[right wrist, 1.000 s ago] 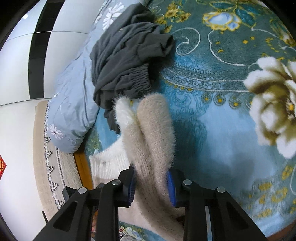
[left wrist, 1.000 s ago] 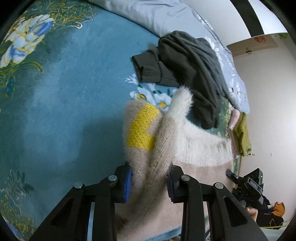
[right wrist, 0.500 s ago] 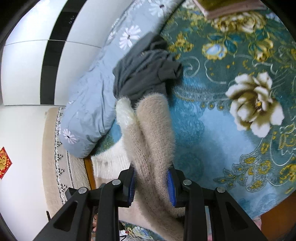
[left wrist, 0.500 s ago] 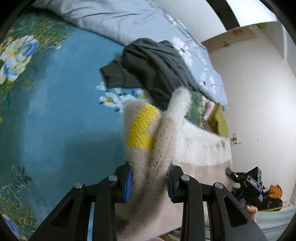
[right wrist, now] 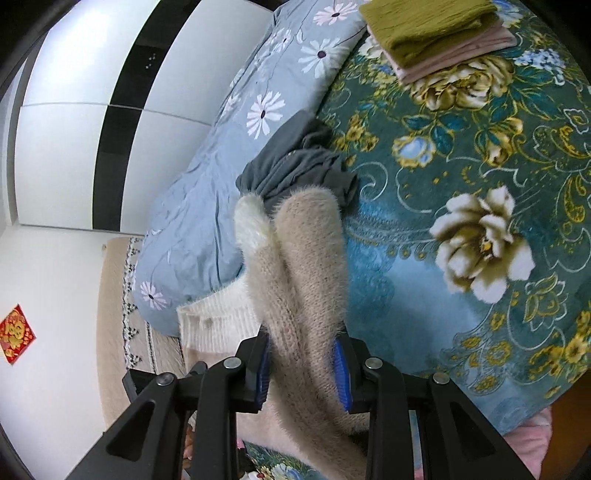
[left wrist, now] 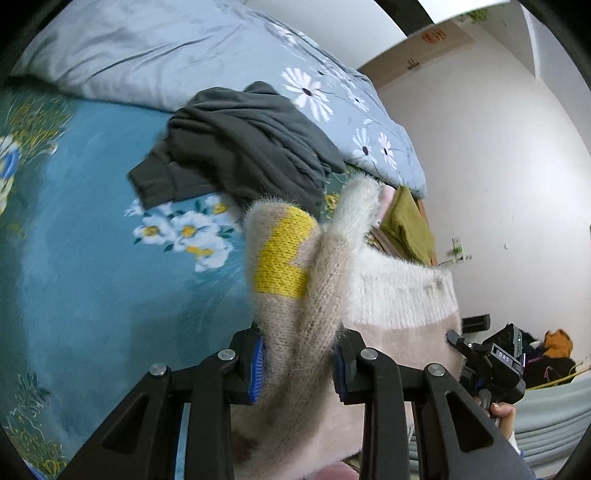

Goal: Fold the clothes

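Observation:
A fuzzy beige sweater point(left wrist: 317, 280) with a yellow patch and a white ribbed band hangs in the air above the bed. My left gripper point(left wrist: 299, 363) is shut on one bunched part of it. In the right wrist view the same sweater point(right wrist: 310, 266) rises from between the blue pads, and my right gripper point(right wrist: 301, 373) is shut on it. The other gripper point(left wrist: 491, 363), in a person's hand, shows at the right of the left wrist view. A crumpled dark grey garment point(left wrist: 243, 147) lies on the blanket beyond the sweater.
The bed carries a teal floral blanket point(right wrist: 480, 184) and a light blue daisy duvet point(right wrist: 229, 147) along its far side. A folded stack, olive on pink point(right wrist: 439, 33), sits at the blanket's corner. White walls and a wooden bed edge point(right wrist: 569, 417) border the bed.
Both grippers have risen with the sweater, so the bed looks farther away and more of the duvet, walls and folded stack has come into view. The grips on the sweater are unchanged.

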`<state>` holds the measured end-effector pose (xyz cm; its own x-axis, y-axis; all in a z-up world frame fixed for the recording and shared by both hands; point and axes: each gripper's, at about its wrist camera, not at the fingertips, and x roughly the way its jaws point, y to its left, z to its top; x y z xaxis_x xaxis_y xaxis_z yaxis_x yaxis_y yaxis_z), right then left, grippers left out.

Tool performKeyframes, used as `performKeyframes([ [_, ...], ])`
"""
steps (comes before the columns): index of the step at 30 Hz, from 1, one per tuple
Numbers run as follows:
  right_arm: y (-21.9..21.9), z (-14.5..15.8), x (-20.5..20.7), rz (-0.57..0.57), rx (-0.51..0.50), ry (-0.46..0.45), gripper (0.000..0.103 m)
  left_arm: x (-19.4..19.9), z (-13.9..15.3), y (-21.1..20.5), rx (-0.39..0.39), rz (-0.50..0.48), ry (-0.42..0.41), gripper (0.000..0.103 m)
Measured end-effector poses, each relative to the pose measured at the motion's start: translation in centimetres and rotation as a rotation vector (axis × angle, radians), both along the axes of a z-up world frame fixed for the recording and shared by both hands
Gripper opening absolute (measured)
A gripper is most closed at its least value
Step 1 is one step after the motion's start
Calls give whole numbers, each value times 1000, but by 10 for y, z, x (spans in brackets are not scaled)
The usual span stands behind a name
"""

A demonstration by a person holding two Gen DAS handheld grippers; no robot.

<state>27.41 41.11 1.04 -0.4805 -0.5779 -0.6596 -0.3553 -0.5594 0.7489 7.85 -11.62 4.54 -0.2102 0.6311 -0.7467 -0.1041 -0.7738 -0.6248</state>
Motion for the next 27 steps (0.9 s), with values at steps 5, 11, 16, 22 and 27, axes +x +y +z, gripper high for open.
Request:
performKeyframes([
  [5,46,-6,-10,-7,-41,9,30,-12,9,54,-39,-4,-5,30],
  [11,125,-8,-32,-3,-68,22,30,-29,16,137,-48,39,-46,29],
  [16,198,-13,-53,-16,-87,41,30,-49,17,216,-75,16,-53,29],
  [22,277,-19,-79,-48,-95,49,30,-87,23,312,-106,-48,-47,29],
  [27,330,-15,-101,-102,-90,86,30,-120,29,377,-112,-136,-18,29],
])
